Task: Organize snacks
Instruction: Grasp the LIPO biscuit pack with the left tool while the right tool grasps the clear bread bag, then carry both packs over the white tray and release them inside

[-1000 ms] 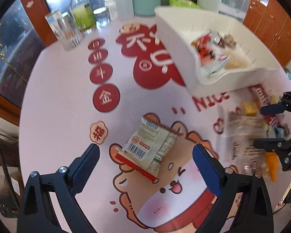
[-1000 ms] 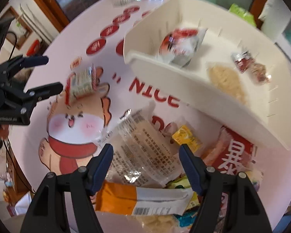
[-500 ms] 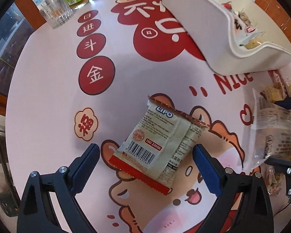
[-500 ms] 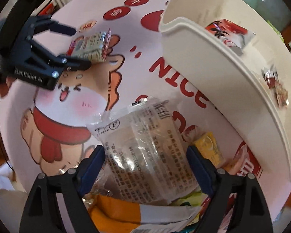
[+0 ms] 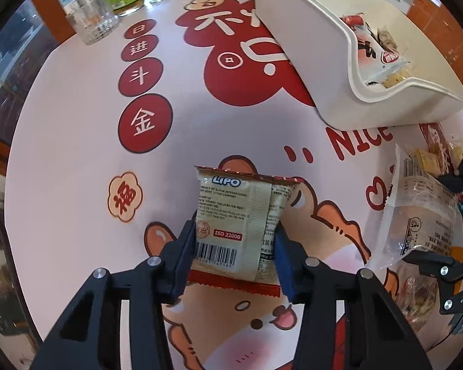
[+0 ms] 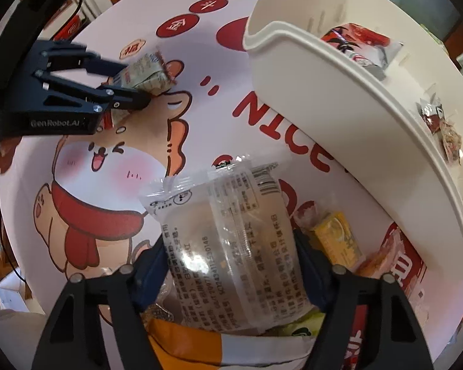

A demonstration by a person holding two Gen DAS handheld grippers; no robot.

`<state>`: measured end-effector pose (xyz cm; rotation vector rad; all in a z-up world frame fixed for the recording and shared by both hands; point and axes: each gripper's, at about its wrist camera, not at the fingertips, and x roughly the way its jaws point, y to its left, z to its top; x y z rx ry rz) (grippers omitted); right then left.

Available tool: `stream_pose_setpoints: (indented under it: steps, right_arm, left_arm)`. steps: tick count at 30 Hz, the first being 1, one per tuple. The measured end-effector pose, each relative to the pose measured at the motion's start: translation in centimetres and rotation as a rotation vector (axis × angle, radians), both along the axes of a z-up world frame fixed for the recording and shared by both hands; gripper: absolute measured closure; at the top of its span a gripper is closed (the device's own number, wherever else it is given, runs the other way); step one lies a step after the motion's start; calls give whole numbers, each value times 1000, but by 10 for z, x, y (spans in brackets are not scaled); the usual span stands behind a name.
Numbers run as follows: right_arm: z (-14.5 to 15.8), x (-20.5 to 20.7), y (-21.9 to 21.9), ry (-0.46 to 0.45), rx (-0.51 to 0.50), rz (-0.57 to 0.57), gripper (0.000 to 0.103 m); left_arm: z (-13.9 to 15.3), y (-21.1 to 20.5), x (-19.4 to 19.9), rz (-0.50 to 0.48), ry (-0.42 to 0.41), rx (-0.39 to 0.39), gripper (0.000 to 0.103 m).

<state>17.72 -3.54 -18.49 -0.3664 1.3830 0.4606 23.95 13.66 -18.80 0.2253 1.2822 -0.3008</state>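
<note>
Left gripper [image 5: 236, 240] clenched on the Lipo packet [image 5: 237, 225], blue pads pressing both side edges; packet sits over the cartoon hamster print on the tablecloth [image 5: 77, 160]. Whether it touches the cloth or is lifted clear: cannot tell. In the right wrist view the same gripper [image 6: 129, 89] and packet [image 6: 145, 74] show at far left.

Right gripper [image 6: 231, 265] clenched on a clear-wrapped snack pack [image 6: 231, 246], printed text and barcode facing up. It lies at the near end of a loose snack pile: yellow packet [image 6: 336, 240] just right of it, orange-and-white packet [image 6: 200, 348] under the near edge, red packet [image 6: 404, 265] further right.

White bin [image 6: 339, 98] stands at far right on the table, low scooped front lip facing the pile. Inside: red-and-white packet [image 6: 361, 46] near its far end, small dark-red wrapped pieces [image 6: 441, 126] toward its right end. Left wrist view shows the bin [image 5: 321, 46] holding that red-and-white packet [image 5: 376, 58] against the lip.

Glass jars [image 5: 89, 18] and bottles stand along the far table edge.
</note>
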Motion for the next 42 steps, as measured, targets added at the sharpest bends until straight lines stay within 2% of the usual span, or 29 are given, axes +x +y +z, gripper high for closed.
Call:
stream_pose_setpoints:
  steps: [6,9,16,23,26,32,38,42]
  right_arm:
    - [17,-10,-16,-48,30,-72,42]
    - [32,-17,-26,-92,62,-116,43]
    - [83,-40,-53,-188,190,-235,43]
    - [116,-62,-66,-259,281,-348,43]
    - [132,-75,-77,-317,333,-395,43]
    - [151,-91,-97,-357,372,-450,43]
    - [187,-100,-119,-471,335,-466,42]
    - [214,-92,-136,-522,325,-474,42]
  left_arm:
    - [5,9,-29,105,-7,-62,58]
    - [8,15,-43,163,-19,-95,58]
    - [47,10,-88,215,-89,-143,58]
    - [95,-17,-123,171,-145,-216,58]
    - [116,-36,-130,134,-174,-243,58]
    - [153,-70,-134,91,-227,-288,58]
    - [184,-107,-125,48,-282,-299,58]
    - [216,-129,-109,31,-347,-299,58]
